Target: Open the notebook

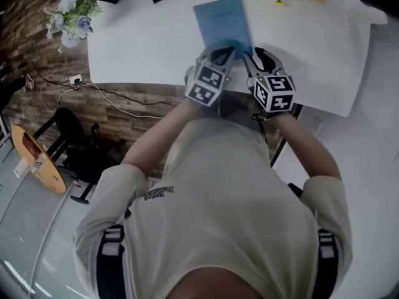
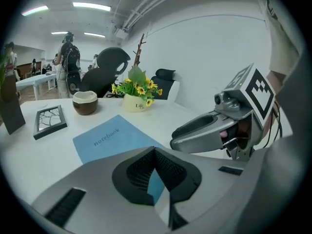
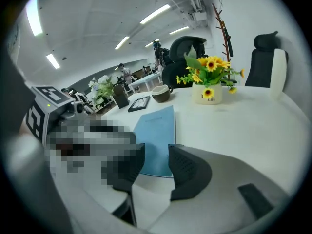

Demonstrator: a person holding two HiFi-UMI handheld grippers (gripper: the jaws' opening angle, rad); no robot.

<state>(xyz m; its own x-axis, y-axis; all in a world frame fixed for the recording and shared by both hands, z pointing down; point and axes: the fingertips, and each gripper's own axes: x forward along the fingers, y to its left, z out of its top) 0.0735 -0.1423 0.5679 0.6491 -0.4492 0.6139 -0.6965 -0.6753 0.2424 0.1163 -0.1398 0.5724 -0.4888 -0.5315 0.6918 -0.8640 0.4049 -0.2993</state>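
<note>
The closed blue notebook lies flat on the white worktop. At its near edge, the left tool is pressed together and the right tool is spread, gripping nothing.

I see my right gripper's fingers parted, framing the near edge of the closed blue notebook lying flat on the white table.

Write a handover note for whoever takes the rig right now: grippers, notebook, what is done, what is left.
Left gripper: shut, empty, over the notebook's near edge.
Right gripper: open, empty, at the notebook's near right corner.
Notebook: closed, lying flat on the table, cover up.
Done: nothing yet; the cover is not lifted.
Left: catch the cover's edge, probably with the right gripper, and fold it open.
</note>
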